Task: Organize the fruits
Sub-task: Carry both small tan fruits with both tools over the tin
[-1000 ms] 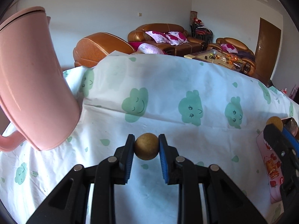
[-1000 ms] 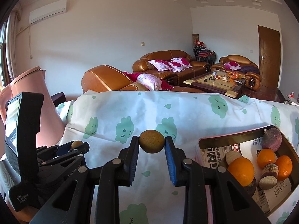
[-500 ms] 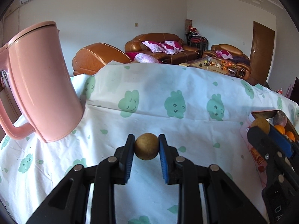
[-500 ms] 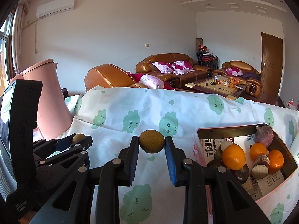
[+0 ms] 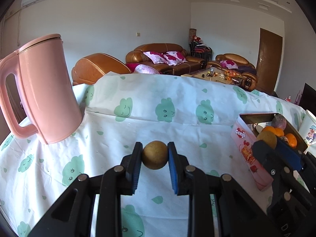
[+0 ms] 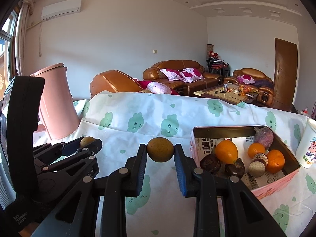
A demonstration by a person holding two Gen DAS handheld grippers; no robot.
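Observation:
My left gripper (image 5: 155,155) is shut on a round brown fruit (image 5: 155,155) and holds it above the cloud-print tablecloth. My right gripper (image 6: 160,152) is shut on a second round yellow-brown fruit (image 6: 160,152), held left of the pink box (image 6: 276,183). The box holds oranges (image 6: 226,151), a purple fruit (image 6: 263,137) and several dark and pale fruits on newspaper. The box also shows at the right of the left wrist view (image 5: 246,144), behind the right gripper (image 5: 274,146). The left gripper shows at the left of the right wrist view (image 6: 86,144).
A tall pink jug (image 5: 45,90) stands at the table's left. A white printed cup (image 6: 308,146) stands right of the box. Brown sofas (image 6: 183,75) and a cluttered coffee table (image 6: 227,93) lie beyond the table's far edge.
Both grippers have risen and drawn back with their fruits still held. The pink box with its fruit has come fully into both views.

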